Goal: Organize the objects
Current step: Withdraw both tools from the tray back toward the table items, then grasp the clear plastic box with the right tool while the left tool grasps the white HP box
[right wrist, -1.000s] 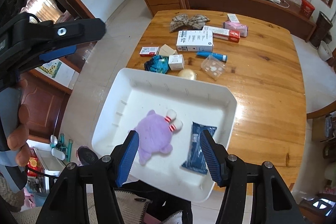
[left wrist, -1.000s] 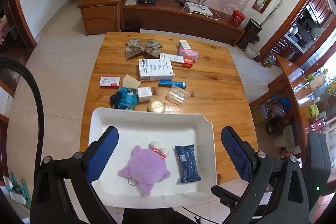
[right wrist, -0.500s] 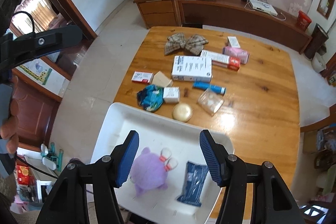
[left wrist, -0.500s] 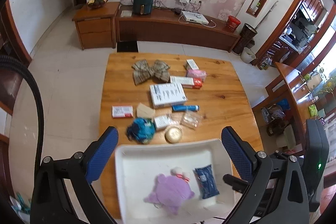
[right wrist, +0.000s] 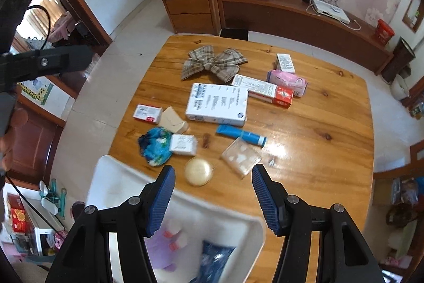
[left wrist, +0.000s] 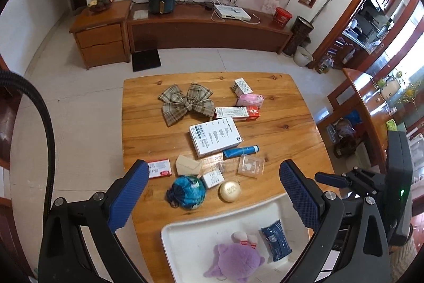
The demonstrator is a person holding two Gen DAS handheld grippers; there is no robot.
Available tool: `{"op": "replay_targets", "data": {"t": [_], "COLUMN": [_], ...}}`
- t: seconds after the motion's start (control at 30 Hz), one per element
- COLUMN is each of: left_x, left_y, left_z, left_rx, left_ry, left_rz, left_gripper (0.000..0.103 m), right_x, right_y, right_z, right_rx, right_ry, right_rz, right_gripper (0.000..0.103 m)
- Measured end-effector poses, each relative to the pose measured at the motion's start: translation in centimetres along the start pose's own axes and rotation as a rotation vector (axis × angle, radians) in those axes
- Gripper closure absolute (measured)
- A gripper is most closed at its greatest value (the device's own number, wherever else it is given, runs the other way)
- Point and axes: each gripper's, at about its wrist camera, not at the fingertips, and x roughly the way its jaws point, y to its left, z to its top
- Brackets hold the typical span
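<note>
Right wrist view: right gripper (right wrist: 213, 191), jaws half apart, empty, above round gold tin (right wrist: 198, 172); left gripper (left wrist: 212, 192) wide, empty. White tray (right wrist: 111, 177) at near table edge holds purple plush (left wrist: 234, 260) and blue packet (left wrist: 275, 240). Advice: centre the jaws over the tin before descending; wooden table (right wrist: 318, 150) glossy, clutter close, TV cabinet (right wrist: 291, 17) beyond.

Left tool (left wrist: 213, 196): black plastic arms with silver screws, blue ribbed pads (left wrist: 129, 196) on the fingers, and a thick black braided cable (left wrist: 45, 123) looping at the side. Right tool (right wrist: 213, 199): the same black frame and blue ridged pads (right wrist: 161, 199), with a small green light glowing on its housing.
</note>
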Motion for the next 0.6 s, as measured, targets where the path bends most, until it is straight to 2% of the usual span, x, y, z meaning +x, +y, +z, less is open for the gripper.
{"op": "replay_targets", "data": {"t": [0.17,0.37,0.6], "left_x": [4.6,10.5,17.0], "left_y": [0.5,-0.8,-2.3], "left_z": [1.4,2.2,2.5], "left_rx": [0.022,0.198,0.407], "left_ry": [0.083,0.191,0.262], "left_rz": [-0.025,-0.019,0.013], "left_gripper": [0.0,0.0,0.0], "right_x": [3.7,8.9,12.8], "right_y": [-2.7,-4.6,-3.3], "right_z": [0.5,0.2,-0.8], "right_rx": [-0.059,-0.126,-0.228], "right_ry": [0.028,0.094,0.15], "right_rz": [-0.041,-0.023,0.041], "right_gripper": [0.042,0.042,0.042]}}
